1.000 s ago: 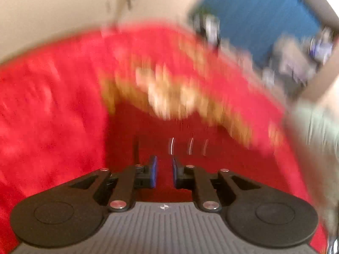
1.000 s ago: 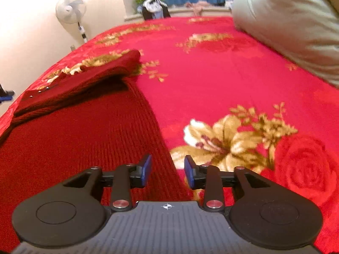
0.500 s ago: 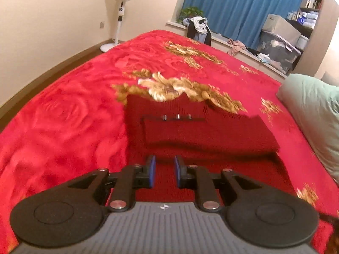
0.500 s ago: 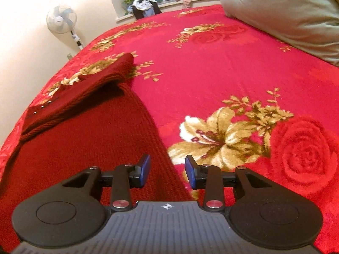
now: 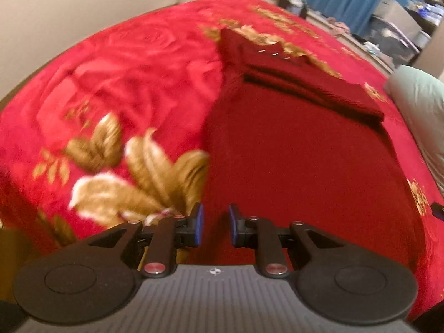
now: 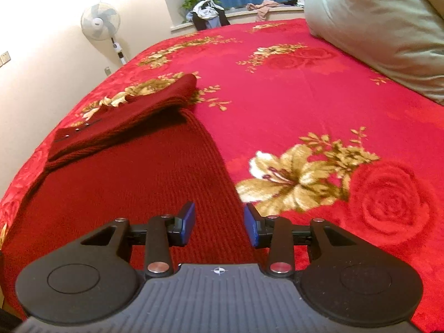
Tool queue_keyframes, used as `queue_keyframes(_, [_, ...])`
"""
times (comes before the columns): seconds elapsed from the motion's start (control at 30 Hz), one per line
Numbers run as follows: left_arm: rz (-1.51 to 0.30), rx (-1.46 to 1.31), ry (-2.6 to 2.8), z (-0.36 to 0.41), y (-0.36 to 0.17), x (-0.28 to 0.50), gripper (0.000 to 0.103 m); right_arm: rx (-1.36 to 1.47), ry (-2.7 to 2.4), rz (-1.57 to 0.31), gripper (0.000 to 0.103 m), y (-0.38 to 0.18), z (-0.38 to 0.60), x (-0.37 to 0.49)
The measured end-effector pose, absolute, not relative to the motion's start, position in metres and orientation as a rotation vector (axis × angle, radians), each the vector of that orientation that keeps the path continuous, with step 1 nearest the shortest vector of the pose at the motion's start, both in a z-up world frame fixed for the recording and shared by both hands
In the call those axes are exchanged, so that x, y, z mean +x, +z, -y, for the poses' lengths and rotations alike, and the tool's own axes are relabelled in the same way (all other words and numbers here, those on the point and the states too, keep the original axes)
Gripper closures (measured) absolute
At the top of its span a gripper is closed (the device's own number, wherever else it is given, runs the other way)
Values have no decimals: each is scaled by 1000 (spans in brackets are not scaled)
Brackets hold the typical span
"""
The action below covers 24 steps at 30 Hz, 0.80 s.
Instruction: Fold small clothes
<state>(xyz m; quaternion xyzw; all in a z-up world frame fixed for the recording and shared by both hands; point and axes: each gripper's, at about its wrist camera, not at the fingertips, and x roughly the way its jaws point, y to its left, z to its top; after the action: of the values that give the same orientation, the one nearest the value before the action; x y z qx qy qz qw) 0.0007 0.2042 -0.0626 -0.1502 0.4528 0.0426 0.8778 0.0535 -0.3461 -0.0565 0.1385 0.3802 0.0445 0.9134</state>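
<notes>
Jaws of the left gripper (image 5: 215, 226) are opening with nothing between them, over the near left edge of the dark red ribbed knit garment (image 5: 299, 166); jaws of the right gripper (image 6: 219, 226) are opening, empty, over its near right edge (image 6: 138, 194). Garment lies flat on the red floral blanket (image 6: 291, 105), long axis running away from both jaws, folded sleeves at the far end. Since half a second ago the left gripper has drawn back toward the near hem, its gap wider.

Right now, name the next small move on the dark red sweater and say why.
Probably lower both grippers onto the near hem: the sweater lies flat with its top already folded, the left gripper, jaws opening, and the right gripper each hover empty over a bottom corner.
</notes>
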Motion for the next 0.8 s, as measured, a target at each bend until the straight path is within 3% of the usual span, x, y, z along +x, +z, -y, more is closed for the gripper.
queue_keyframes(0.07, [-963,-356,107,-214,-67,1,65,300,78,-792,62,-58,351,53])
queue_keyframes(0.3, [-1001,-500,98,-227,-76,0,65,347,69,-849,55,-69,361,51])
queue_keyframes(0.8, [-1106,-416,69,-214,-98,5,62,256,65,-995,49,-105,344,61])
